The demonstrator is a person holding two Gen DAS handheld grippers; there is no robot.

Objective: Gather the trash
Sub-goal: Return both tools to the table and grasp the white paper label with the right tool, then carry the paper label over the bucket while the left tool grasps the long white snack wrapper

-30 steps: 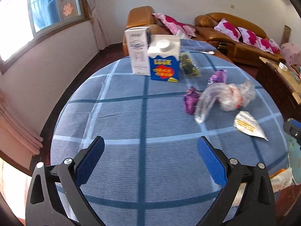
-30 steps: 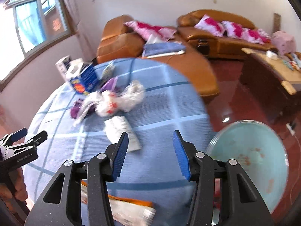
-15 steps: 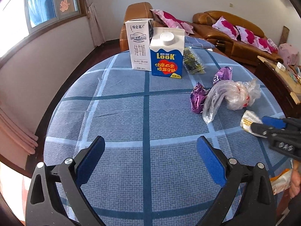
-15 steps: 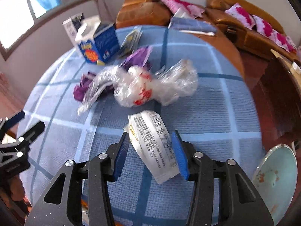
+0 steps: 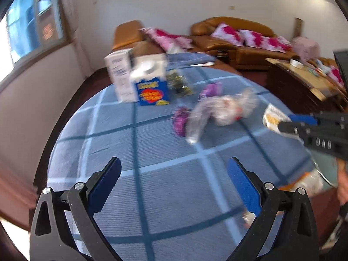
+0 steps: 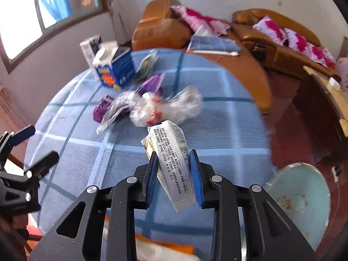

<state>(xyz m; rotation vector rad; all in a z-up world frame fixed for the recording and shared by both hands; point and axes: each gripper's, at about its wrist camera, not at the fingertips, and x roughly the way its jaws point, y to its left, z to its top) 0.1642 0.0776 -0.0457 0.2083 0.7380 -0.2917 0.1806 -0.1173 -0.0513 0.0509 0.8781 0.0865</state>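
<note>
Gripping a white wrapper (image 6: 174, 163), right gripper (image 6: 174, 174).

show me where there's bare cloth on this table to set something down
Bare: the wide stretch between the left gripper and the purple wrapper. Crowded: cartons, clear plastic bag, and the white packet in the right gripper.

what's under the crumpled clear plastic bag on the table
A purple wrapper pokes out from under the left end of the clear plastic bag, and another purple wrapper shows behind it. Whatever else lies beneath on the blue checked tablecloth is hidden.
</note>
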